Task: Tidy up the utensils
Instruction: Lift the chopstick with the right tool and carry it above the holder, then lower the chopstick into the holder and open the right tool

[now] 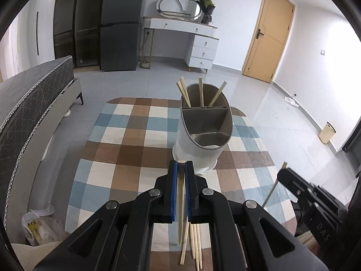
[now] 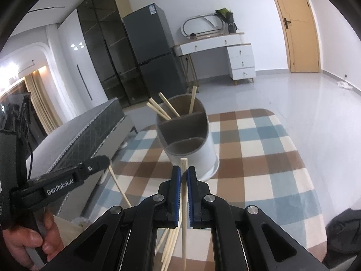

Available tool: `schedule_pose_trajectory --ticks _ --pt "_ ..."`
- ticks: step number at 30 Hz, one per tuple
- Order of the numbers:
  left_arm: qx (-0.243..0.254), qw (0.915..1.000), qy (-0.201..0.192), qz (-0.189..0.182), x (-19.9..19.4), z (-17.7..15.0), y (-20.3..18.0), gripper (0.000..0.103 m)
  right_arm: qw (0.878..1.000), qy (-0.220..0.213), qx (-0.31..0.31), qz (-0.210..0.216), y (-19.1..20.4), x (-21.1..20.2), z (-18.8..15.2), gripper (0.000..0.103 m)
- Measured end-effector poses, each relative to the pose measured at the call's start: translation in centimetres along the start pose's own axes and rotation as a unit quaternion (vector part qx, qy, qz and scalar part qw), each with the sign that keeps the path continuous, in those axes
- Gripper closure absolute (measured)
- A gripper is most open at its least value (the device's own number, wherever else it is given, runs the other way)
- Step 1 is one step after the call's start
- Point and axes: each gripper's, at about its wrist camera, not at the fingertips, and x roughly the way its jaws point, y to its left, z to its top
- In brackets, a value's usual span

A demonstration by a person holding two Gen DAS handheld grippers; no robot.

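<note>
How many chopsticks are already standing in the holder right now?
4, all in the far compartment of the holder: two close together at its left, one in the middle, one leaning right. Any lying below the rim would be hidden.

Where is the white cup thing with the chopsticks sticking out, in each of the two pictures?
Left wrist view: the white utensil holder stands just right of centre on the checkered tablecloth, right beyond the fingertips.
Right wrist view: the same utensil holder stands near the centre, slightly left at its top.
Shared landmark: the white dresser by the far wall, beyond the holder in both views.
</note>
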Motion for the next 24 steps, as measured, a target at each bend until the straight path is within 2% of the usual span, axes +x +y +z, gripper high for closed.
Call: schedule_pose_trajectory --ticks 3,11,14,24 --pt "0.019 0.9998 0.002 0.01 -0.4 0.2 -0.4 0.101 1.0 -0.006 0.001 0.002 0.1 -0.2 0.5 0.098" --pt "0.025 0.9997 -0.005 -0.002 -2.4 2.0 -0.9 0.101 0.999 -0.031 0.002 0.01 0.2 -1.4 2.2 0.098" --pt "0.033 0.9991 0.0 -0.025 -3.1 2.8 -1.2 0.101 0.999 -0.045 0.005 0.013 0.1 -2.1 3.2 0.098" --pt "0.037 0.998 -0.023 -0.045 -5.0 6.1 -1.9 0.101 0.997 -0.08 -0.008 0.018 0.5 -3.3 6.4 0.098"
